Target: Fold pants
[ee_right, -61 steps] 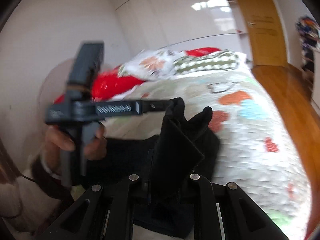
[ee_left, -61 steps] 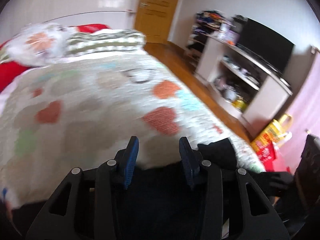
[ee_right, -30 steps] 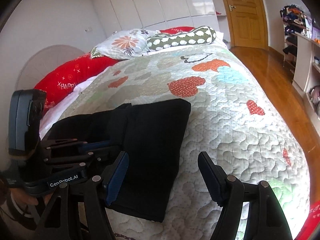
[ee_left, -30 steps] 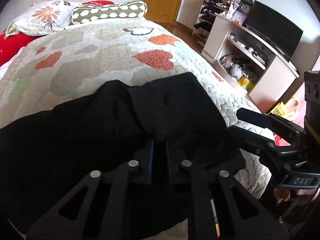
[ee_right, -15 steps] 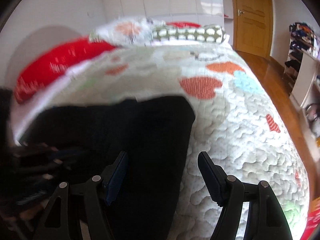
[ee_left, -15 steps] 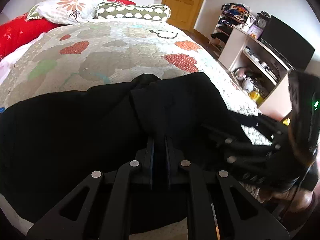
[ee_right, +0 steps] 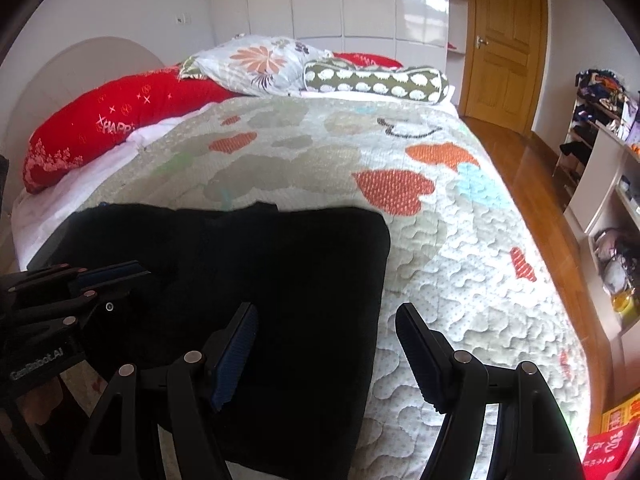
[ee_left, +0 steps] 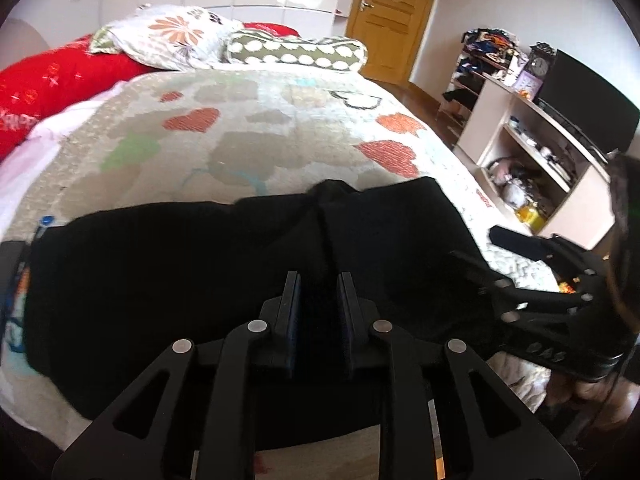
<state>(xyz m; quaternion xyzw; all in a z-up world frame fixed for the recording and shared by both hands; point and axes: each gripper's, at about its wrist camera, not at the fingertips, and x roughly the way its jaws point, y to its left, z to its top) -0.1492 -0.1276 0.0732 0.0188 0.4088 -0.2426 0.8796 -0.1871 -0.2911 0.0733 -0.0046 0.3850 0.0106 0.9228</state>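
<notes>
— Across the lower left of the right view, where do your pants (ee_right: 280, 280) lie?
— Folded on the quilt (ee_right: 460, 280). Your left gripper (ee_left: 318, 292) is opening, fabric between its jaws; your right gripper (ee_right: 326, 344) gapes empty.

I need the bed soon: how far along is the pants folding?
Done: the black pants lie doubled on the quilt, right edge straight. In hand: the left hand-held gripper is opening just over the fabric; the right hand-held gripper hangs open, empty. Left: probably another fold; the left part looks longer and rumpled.
</notes>
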